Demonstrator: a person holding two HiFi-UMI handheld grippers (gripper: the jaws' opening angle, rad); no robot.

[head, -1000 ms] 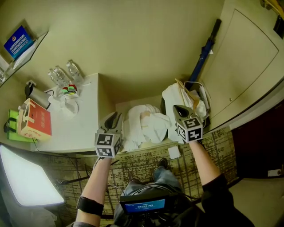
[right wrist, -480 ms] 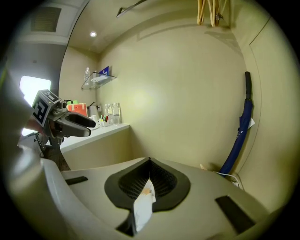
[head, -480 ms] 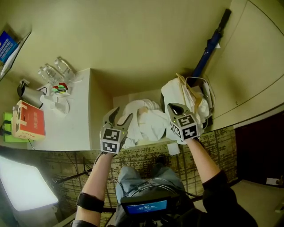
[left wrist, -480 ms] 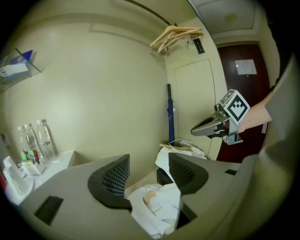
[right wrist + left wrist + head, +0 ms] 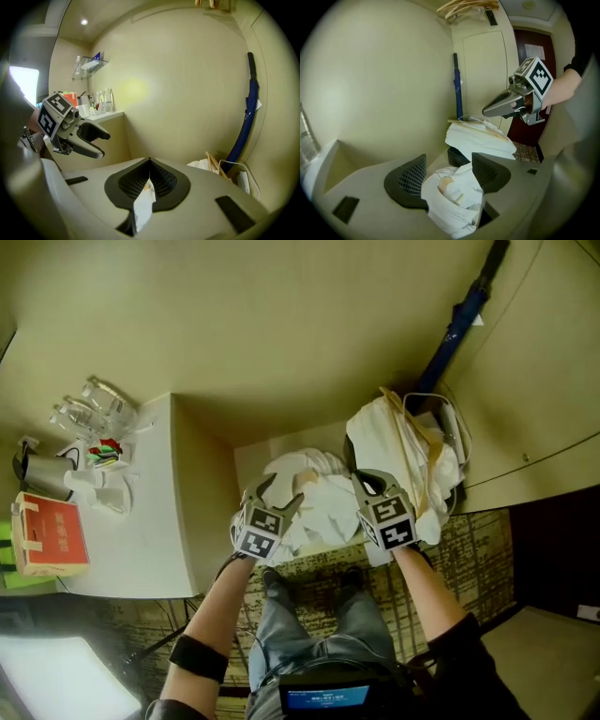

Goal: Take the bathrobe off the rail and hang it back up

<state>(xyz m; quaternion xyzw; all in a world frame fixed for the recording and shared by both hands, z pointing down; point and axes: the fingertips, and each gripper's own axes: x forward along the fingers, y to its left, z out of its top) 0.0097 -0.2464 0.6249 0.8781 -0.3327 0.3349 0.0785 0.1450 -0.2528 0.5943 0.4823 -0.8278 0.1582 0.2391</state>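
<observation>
**Left jaws wide over the bathrobe heap, right jaws pinched on a fold**

The bathrobe (image 5: pixel 314 486) lies off the rail as a crumpled white heap on a low ledge against the far wall, between the white counter (image 5: pixel 159 512) on the left and a dark bin on the right; the left gripper (image 5: pixel 281 495) sits at the near left edge of the heap, and its jaws have just been opening and now stand wide apart; its own view shows the bunched cloth between the two pads, neither pad pressing on it; the right gripper (image 5: pixel 364 482) is at the heap's near right edge, jaws together with a thin fold of the white cloth (image 5: pixel 143 204) pinched between them; whether that fold joins the heap cannot be told; just right of it a second white bundle (image 5: pixel 394 442) with a wooden hanger (image 5: pixel 412 442) across it fills the bin; a blue umbrella (image 5: pixel 459 324) leans in the far right corner; clear bottles (image 5: pixel 89 409) and a red box (image 5: pixel 47 535) stand on the counter, well apart from both grippers.
</observation>
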